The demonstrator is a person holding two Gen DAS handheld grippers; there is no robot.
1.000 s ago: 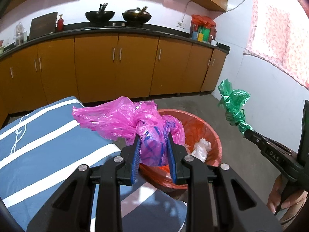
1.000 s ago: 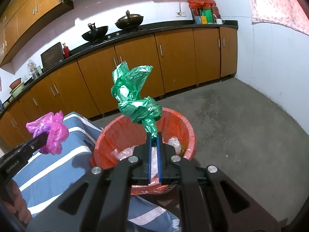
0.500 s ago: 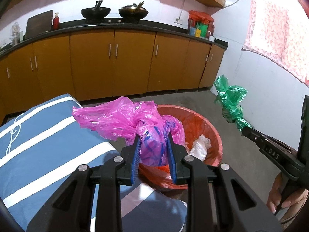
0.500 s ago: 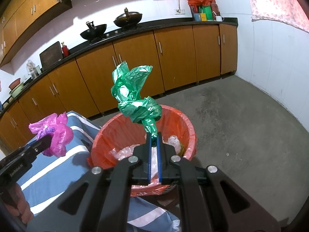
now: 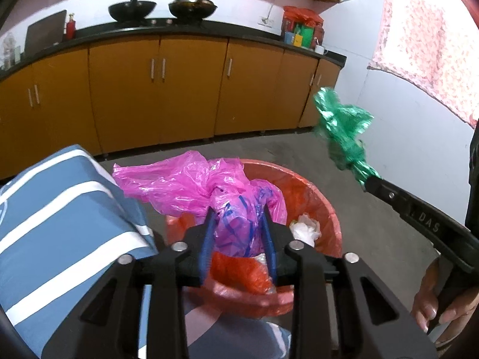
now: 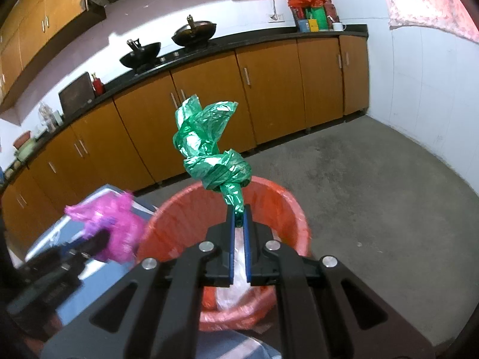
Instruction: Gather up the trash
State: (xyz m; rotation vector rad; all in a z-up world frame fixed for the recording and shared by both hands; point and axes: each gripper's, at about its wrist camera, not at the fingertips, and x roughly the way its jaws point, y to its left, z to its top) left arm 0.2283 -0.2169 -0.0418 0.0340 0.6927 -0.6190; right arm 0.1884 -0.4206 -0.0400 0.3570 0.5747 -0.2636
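Observation:
My left gripper [image 5: 237,220] is shut on a crumpled pink plastic bag [image 5: 191,185] and holds it over the near rim of a red bin [image 5: 324,209] lined with red plastic. White trash [image 5: 305,229] lies inside the bin. My right gripper [image 6: 238,220] is shut on the tail of a knotted green plastic bag [image 6: 214,152], above the bin's [image 6: 287,206] near side. The green bag [image 5: 344,131] also shows in the left wrist view to the right of the bin. The pink bag [image 6: 110,221] appears blurred in the right wrist view, at the bin's left rim.
A blue surface with white stripes [image 5: 60,209] lies left of the bin. Orange kitchen cabinets [image 5: 155,95] under a black counter with two woks [image 5: 131,9] run along the back. Grey concrete floor [image 6: 374,194] spreads to the right, bounded by a white wall [image 5: 419,137].
My left gripper has moved the pink bag closer to the bin, now over its near rim. The right gripper with the green bag has shifted slightly nearer the bin.

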